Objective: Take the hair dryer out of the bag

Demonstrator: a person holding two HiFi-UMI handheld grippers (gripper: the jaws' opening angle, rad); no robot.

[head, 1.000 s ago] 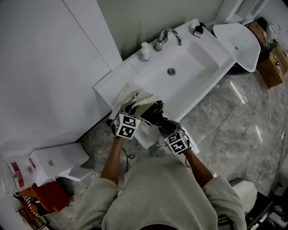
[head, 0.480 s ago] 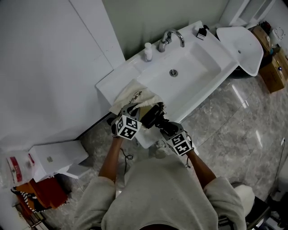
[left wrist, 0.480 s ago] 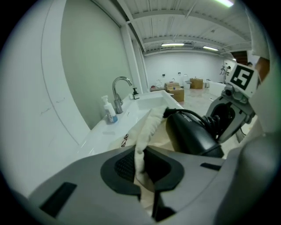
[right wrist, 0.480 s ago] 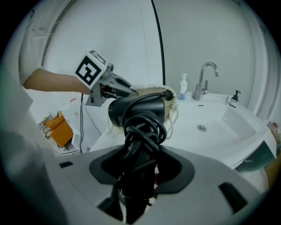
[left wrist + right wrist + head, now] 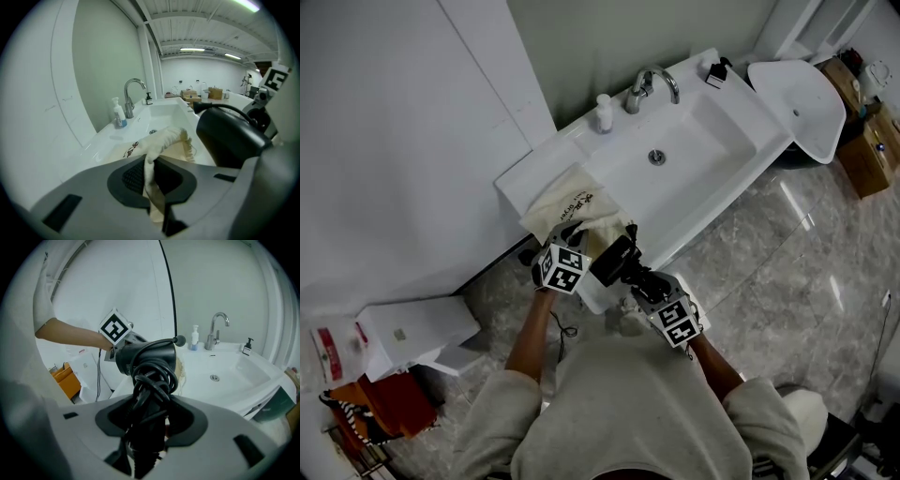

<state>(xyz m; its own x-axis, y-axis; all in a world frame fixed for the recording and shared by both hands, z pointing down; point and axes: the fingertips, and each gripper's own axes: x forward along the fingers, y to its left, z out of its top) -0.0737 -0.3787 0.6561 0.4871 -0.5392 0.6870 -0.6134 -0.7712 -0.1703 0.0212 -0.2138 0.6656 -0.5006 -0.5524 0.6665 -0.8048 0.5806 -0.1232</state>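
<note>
Both grippers are loaded: our left gripper (image 5: pixel 150 180) has its fingers pinched together on the cloth bag's (image 5: pixel 164 140) edge on the washbasin (image 5: pixel 534 173), while our right gripper's (image 5: pixel 147 430) fingers clamp the black hair dryer's (image 5: pixel 146 359) cord-wrapped handle, just outside the bag.

Hair dryer (image 5: pixel 614 261) right of bag (image 5: pixel 567 199) on counter (image 5: pixel 518 180)

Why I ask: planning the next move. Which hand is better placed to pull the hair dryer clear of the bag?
Right. The right gripper clamps the hair dryer by its cord-wrapped handle, mostly out of the bag. The left gripper pinches the bag's cloth edge, so it better holds the bag back.
</note>
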